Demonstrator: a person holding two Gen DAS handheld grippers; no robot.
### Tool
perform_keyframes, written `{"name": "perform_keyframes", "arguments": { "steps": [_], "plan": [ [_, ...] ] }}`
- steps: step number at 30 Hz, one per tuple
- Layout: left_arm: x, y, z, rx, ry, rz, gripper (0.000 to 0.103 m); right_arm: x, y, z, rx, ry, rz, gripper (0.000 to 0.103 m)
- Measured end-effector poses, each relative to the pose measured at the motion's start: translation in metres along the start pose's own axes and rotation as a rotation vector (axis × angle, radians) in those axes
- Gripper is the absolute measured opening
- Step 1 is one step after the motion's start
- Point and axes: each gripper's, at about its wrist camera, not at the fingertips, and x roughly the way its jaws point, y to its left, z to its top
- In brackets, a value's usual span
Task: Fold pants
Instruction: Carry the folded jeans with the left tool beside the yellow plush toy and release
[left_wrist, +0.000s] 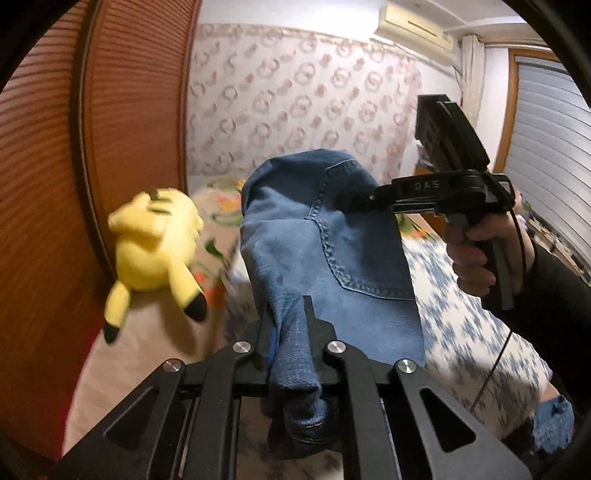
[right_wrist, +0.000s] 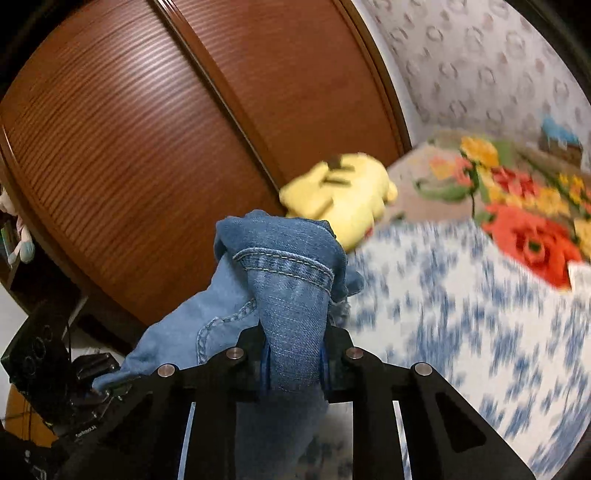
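Both grippers pinch bunched cloth: the left gripper (left_wrist: 291, 332) and right gripper (right_wrist: 293, 350) hold the faded blue denim pants (left_wrist: 332, 240) aloft over the blue-and-white patterned bed (right_wrist: 461, 314). A thick wad could slip free, or swinging legs might knock the yellow plush toy (left_wrist: 155, 243).

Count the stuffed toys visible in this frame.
2. A yellow plush lies on the bed against the wooden wardrobe. A pale doll-like toy sits at the right wrist view's far left edge. Others may be hidden.
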Motion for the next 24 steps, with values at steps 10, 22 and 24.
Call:
{"name": "perform_keyframes", "arguments": {
  "steps": [10,22,24],
  "plan": [
    [0.112,0.055,0.058,-0.020,0.061,0.012,0.011,0.059,-0.071,0.046,0.018,-0.027,-0.145,0.021],
    [0.190,0.053,0.019,0.017,0.229,0.020,0.013,0.079,-0.138,0.025,-0.038,-0.028,-0.381,0.067],
    [0.192,0.054,0.015,0.005,0.233,0.019,0.014,0.079,-0.136,0.022,-0.036,-0.037,-0.417,0.067]
  ]
}}
